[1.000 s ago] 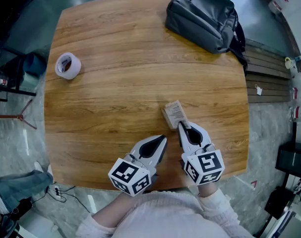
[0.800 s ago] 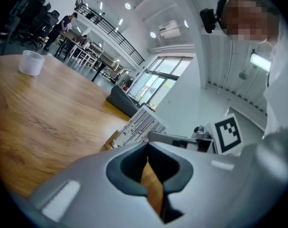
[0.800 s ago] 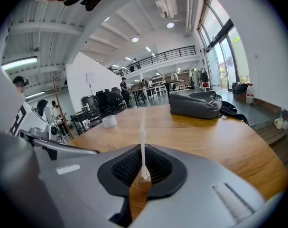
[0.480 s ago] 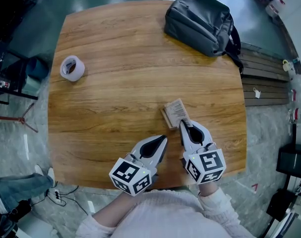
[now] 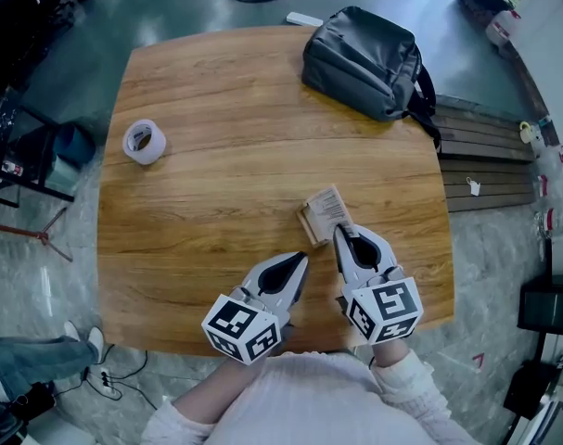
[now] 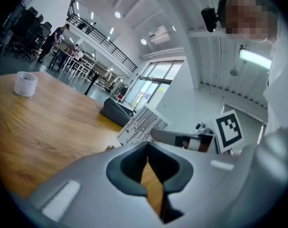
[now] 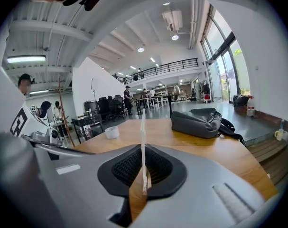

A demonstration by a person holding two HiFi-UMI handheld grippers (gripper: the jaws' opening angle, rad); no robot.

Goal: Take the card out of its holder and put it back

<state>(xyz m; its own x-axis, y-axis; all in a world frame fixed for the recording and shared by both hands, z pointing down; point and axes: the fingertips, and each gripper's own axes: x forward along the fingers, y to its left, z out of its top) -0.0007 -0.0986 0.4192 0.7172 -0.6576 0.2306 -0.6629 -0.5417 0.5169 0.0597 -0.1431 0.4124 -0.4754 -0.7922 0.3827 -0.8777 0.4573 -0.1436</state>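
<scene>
**Right gripper pinching the card holder, left gripper closed on nothing**

The pads of the right gripper [image 7: 143, 148] clamp a thin white sheet, seen edge-on in the right gripper view: the card holder [image 7: 142, 122]. Only the head view shows the card holder [image 5: 326, 211] face-on, striped, at eleven o'clock from the gripper's tips. The left gripper [image 6: 147, 145] has its jaws pressed together and empty (its own view settles this); in the head view it sits at nine o'clock of the right gripper, apart from the holder. Farther out on the table [image 5: 216, 174] are a tape roll [image 5: 144, 142] at ten o'clock and a grey bag [image 5: 360, 49] at one o'clock.
</scene>
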